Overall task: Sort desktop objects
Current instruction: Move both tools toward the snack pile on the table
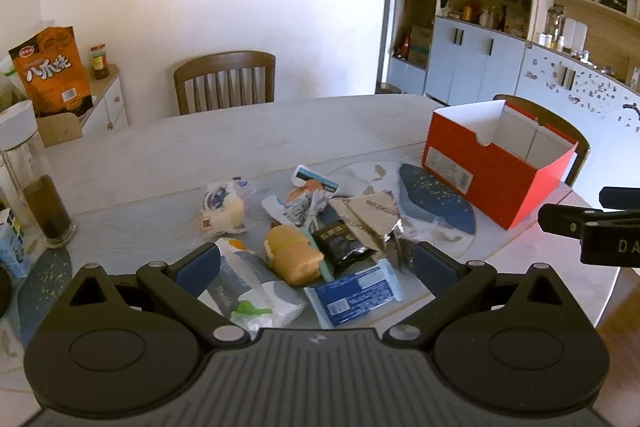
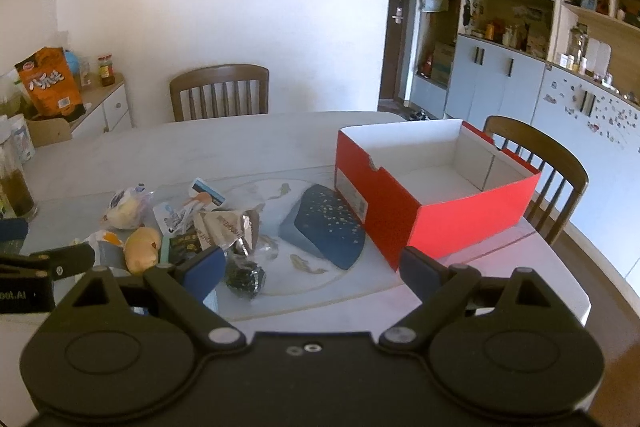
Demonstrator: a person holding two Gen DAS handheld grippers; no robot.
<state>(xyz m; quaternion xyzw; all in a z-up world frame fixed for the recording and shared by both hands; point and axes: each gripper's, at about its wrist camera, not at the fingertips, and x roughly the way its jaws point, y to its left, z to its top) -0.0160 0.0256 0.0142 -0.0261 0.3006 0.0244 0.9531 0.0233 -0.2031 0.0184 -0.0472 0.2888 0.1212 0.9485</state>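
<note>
Several snack packets lie in a pile on the table: a wrapped bun [image 1: 294, 257], a black sachet [image 1: 342, 243], a blue wafer pack [image 1: 354, 295], a grey-white pouch [image 1: 256, 291] and a round cake in clear wrap [image 1: 222, 209]. My left gripper [image 1: 316, 263] hangs open just above the pile, holding nothing. An empty red shoebox [image 2: 436, 195] stands open at the right. My right gripper [image 2: 316, 267] is open in front of the box, over a dark crumpled wrapper [image 2: 245, 277] and the blue placemat [image 2: 320, 231]. The same bun [image 2: 141, 251] shows at its left.
A tall glass bottle of dark liquid [image 1: 38, 187] and a blue carton [image 1: 12, 247] stand at the left edge. Wooden chairs sit behind the table [image 1: 224, 81] and behind the box [image 2: 552, 175]. An orange snack bag [image 1: 54, 67] rests on a side cabinet.
</note>
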